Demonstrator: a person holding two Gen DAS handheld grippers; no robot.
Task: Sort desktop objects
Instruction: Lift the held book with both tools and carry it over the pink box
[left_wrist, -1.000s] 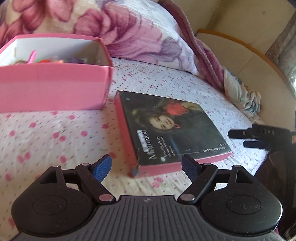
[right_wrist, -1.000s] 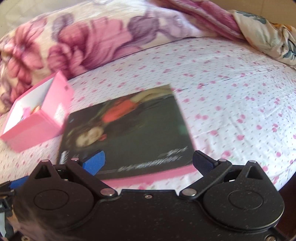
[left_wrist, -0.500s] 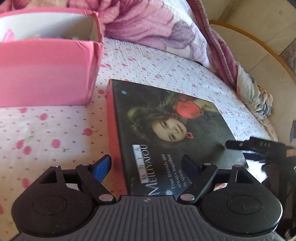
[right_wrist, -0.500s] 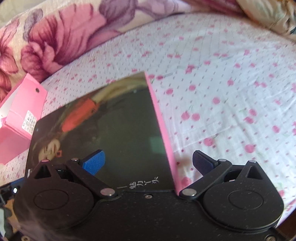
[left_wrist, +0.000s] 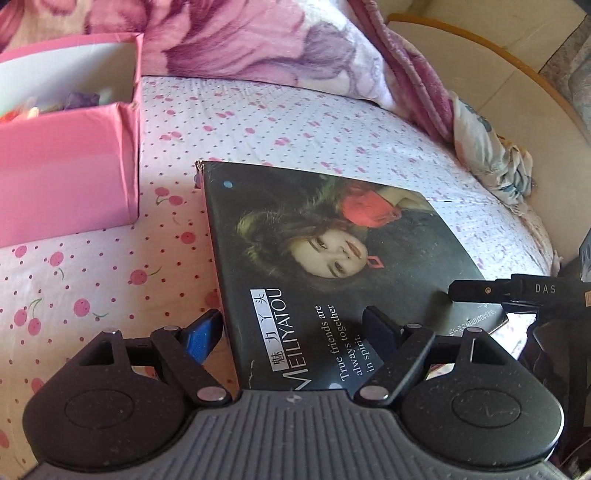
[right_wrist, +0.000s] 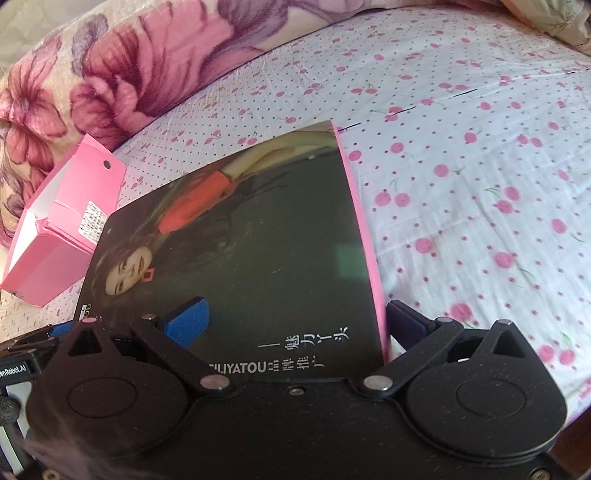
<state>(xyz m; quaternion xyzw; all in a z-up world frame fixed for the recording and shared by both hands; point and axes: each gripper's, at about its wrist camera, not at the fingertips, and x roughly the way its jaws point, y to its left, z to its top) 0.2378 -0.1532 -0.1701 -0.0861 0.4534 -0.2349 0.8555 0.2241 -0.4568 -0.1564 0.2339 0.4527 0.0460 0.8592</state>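
A flat dark box lid (left_wrist: 332, 266) with a woman's portrait and pink sides lies on the cherry-print sheet; it also shows in the right wrist view (right_wrist: 251, 236). My left gripper (left_wrist: 291, 328) is open and straddles the lid's near-left corner, one finger off its left edge, one over the cover. My right gripper (right_wrist: 295, 321) is open and straddles the lid's right pink edge, left finger over the cover. The right gripper's fingers (left_wrist: 476, 291) reach over the lid's right corner in the left wrist view.
An open pink box (left_wrist: 66, 177) holding small items stands left of the lid; it also shows in the right wrist view (right_wrist: 62, 236). A floral pillow (left_wrist: 258, 48) lies behind. Crumpled cloth (left_wrist: 491, 147) sits at the bed's right edge.
Both grippers have moved in toward the lid and now straddle its near corners. The lid fills more of both views. Both stay open.
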